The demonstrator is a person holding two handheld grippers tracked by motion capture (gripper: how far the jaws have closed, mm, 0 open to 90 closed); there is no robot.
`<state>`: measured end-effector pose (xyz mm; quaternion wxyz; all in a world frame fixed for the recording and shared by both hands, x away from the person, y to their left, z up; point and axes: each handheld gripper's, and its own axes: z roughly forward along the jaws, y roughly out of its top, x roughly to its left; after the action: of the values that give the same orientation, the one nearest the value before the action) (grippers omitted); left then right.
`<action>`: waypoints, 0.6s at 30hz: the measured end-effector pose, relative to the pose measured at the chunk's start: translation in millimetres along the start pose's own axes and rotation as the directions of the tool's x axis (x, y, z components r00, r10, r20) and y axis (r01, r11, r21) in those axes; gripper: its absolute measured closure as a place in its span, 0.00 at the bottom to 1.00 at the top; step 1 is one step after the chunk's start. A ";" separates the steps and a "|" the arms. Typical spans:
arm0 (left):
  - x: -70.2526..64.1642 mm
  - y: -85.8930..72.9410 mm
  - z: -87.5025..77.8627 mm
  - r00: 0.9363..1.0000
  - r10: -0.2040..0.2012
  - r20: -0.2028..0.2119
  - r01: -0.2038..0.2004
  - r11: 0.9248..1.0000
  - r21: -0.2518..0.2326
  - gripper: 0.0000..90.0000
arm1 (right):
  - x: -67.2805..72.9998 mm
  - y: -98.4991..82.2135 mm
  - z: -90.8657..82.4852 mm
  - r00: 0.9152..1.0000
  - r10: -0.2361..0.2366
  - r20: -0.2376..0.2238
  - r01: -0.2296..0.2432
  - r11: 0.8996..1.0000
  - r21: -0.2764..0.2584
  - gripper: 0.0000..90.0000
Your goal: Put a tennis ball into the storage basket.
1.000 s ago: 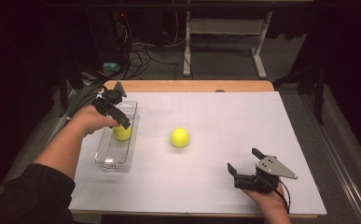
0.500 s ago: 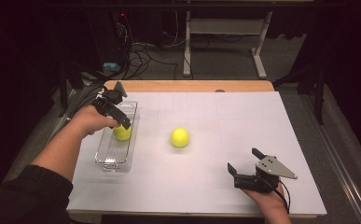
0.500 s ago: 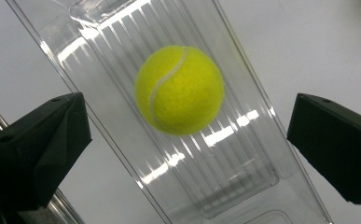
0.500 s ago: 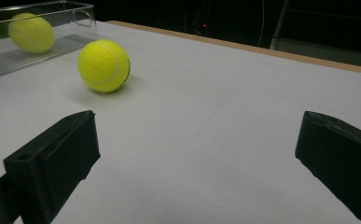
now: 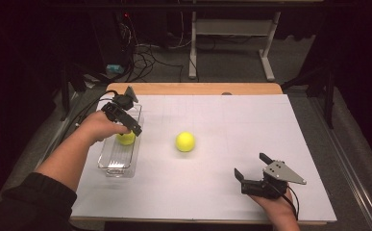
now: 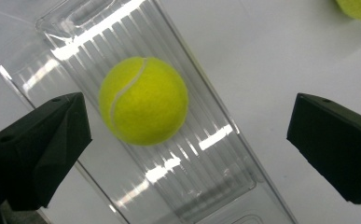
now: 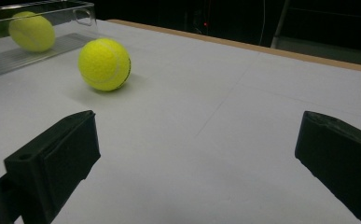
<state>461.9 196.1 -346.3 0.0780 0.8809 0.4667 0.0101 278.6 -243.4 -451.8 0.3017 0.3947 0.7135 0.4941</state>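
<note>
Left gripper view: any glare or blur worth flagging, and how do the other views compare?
Left gripper view: bright glare streaks on the clear plastic tray, tennis ball sharp. Right gripper view: second tennis ball casts a soft shadow, near fingers soft. High view: table lit, surroundings dark.

Almost nothing shifted across the second before this moment. The left tongs (image 5: 131, 126), held wide apart over the clear tray (image 5: 107, 166) at the left of the bench, eased a shade nearer the tennis ball (image 5: 125, 138) lying in that tray, with the left hand (image 5: 102, 127) settling very slightly along with them; the move was too slight to say more
</note>
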 end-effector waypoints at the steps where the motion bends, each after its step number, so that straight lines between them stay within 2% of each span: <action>1: -1.7 0.3 0.6 1.000 0.004 -0.001 -0.004 1.000 -0.004 0.01 | 0.1 0.0 0.0 1.000 -0.001 0.000 0.001 1.000 0.001 0.00; 18: -30.9 8.4 1.7 0.998 0.064 0.016 -0.064 0.998 -0.018 0.01 | 0.6 -0.2 0.1 1.000 -0.010 -0.007 0.010 1.000 0.009 0.00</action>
<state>451.5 165.8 -345.0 0.0894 0.8947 0.4376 0.0096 278.3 -242.8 -452.1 0.3000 0.3907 0.7188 0.4906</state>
